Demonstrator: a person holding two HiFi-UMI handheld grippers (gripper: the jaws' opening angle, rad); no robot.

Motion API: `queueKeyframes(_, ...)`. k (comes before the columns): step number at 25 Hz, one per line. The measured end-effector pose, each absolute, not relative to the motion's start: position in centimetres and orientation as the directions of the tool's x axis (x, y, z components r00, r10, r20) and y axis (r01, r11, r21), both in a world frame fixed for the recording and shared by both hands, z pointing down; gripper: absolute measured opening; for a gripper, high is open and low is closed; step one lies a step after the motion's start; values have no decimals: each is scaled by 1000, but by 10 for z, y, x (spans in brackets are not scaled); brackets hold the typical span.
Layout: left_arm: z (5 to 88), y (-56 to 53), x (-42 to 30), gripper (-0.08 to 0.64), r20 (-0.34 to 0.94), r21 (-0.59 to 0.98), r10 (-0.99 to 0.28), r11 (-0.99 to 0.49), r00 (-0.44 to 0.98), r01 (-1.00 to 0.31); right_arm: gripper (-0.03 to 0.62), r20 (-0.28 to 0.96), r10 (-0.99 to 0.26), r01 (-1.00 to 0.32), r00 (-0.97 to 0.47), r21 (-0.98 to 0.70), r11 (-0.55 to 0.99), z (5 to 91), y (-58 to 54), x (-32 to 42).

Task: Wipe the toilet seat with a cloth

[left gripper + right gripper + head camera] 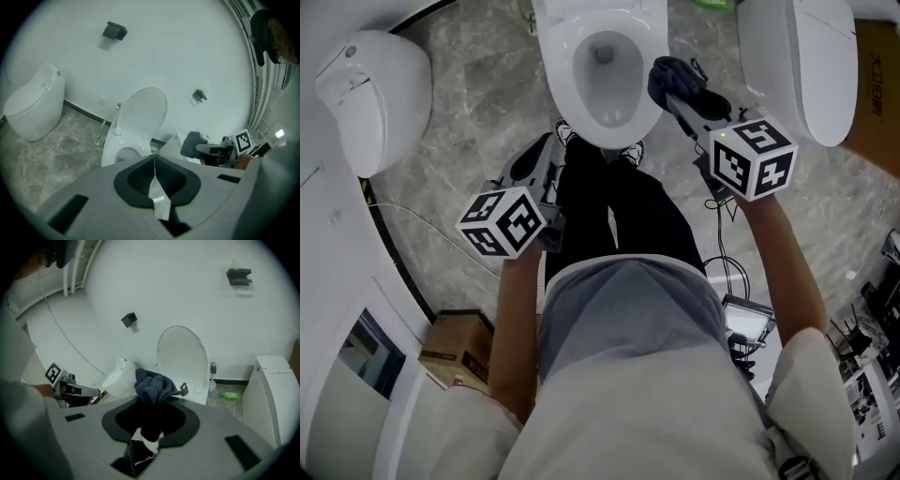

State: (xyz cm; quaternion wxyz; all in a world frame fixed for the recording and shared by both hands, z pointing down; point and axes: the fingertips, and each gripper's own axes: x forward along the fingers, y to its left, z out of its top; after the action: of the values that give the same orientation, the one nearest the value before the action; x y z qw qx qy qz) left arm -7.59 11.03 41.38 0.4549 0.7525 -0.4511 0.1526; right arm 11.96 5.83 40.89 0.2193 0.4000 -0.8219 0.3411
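**Item: cloth (675,77).** Dark blue and bunched, it sits at the right edge of the toilet seat (649,89). Whether it touches the seat cannot be told.

**Right gripper (673,91).** The jaws are closed on a fold of the cloth, and most of the fabric bulges loose ahead of the tips.

**Left gripper (536,159).** The jaws are pressed together with nothing between them. It is held low at the front left of the toilet, apart from the seat.

**Hazards, as judged.**
- The grip is on one fold only, so dragging along the seat could pull the cloth free.
- The loose bulk could dip over the inner edge into the bowl (605,80).
- Cables (727,253) lie on the floor by the person's right leg and could catch a foot.

**Differences between views.**
- The head view alone shows the cloth's place against the seat edge and both grippers together.
- The right gripper view alone shows the fold pinched between the jaws, the raised lid (183,359) standing against the wall, and a green bottle (229,395) on the floor at the wall's foot.
- The left gripper view alone confirms that its jaws meet.
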Motion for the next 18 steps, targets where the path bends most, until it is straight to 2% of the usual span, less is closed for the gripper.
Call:
queueKeyframes(12,273,108,-44,9,460,537,-617,-380,639,-753,77,575,-627,-848,-526,-301,436,296,112,131)
queueKeyframes(18,238,126,-35,9,426,469,-644,-443,635,-764,77,511,-689,-857,-515,-276,436,245,135,146)
